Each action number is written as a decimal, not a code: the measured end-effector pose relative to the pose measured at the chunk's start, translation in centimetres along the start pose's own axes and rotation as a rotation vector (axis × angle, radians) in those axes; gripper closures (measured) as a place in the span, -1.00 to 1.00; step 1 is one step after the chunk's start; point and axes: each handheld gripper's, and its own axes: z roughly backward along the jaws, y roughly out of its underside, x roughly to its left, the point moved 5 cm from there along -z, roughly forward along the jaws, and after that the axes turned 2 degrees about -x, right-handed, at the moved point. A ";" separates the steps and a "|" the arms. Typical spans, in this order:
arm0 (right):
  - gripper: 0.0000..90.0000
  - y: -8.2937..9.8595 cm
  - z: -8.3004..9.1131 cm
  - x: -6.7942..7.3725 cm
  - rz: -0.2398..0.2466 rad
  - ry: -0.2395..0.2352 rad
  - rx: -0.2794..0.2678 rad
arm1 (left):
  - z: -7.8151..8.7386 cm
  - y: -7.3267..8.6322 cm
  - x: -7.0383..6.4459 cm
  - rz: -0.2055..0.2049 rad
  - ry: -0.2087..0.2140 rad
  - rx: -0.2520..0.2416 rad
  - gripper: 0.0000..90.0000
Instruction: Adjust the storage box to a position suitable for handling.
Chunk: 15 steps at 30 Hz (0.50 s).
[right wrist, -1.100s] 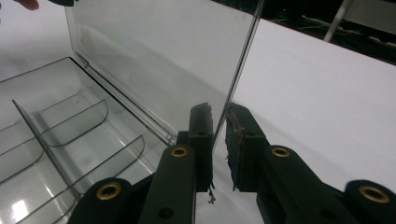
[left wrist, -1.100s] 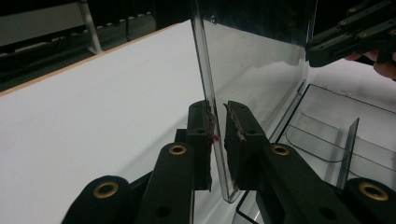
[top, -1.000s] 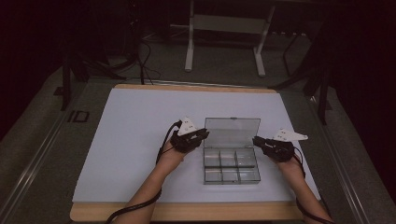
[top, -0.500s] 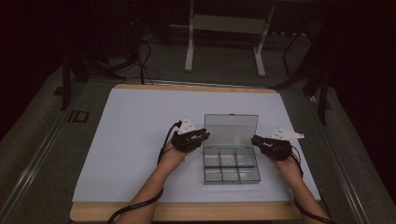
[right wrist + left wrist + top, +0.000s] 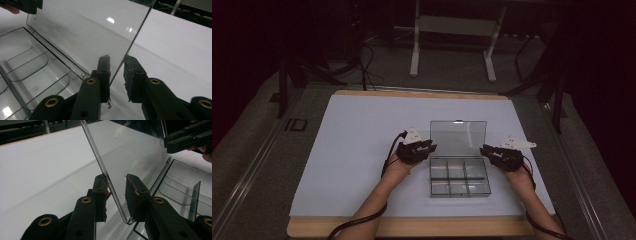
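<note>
A clear plastic compartment box (image 5: pixel 430 176) lies on the white mat with its lid (image 5: pixel 458 137) standing upright at the hinge. My left gripper (image 5: pixel 431 146) is at the lid's left edge. In the left gripper view the left gripper (image 5: pixel 116 179) is open with the lid (image 5: pixel 135 150) edge between its jaws, against the left pad and apart from the right pad. My right gripper (image 5: pixel 484 150) is at the lid's right edge. In the right gripper view the right gripper (image 5: pixel 117 60) is open and straddles the lid (image 5: pixel 82 32) edge. The compartments look empty.
A white mat (image 5: pixel 362 130) covers the wooden table, with bare mat to the left of and behind the box. Metal stand legs (image 5: pixel 414 55) rise beyond the far edge. Cables trail from both grippers towards the near edge.
Both grippers have closed in slightly on the lid's side edges, the right one moving left. The box and lid stand as before.
</note>
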 end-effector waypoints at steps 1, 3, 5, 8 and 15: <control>0.66 0.0 0.0 0.0 0.000 0.000 0.000 | 0.0 0.0 0.0 0.001 -0.001 0.001 0.57; 0.63 0.0 -0.1 0.0 -0.008 -0.003 0.004 | -0.1 0.1 0.0 0.003 -0.001 0.011 0.55; 0.59 0.0 -0.2 0.0 -0.012 -0.005 0.011 | -0.2 0.2 0.0 0.005 -0.004 0.019 0.51; 0.58 0.1 -0.3 0.0 -0.016 -0.010 0.016 | -0.3 0.3 0.0 0.013 0.001 0.016 0.51; 0.53 0.0 -0.5 0.1 -0.019 -0.004 0.032 | -0.4 0.4 0.0 0.030 0.000 0.022 0.48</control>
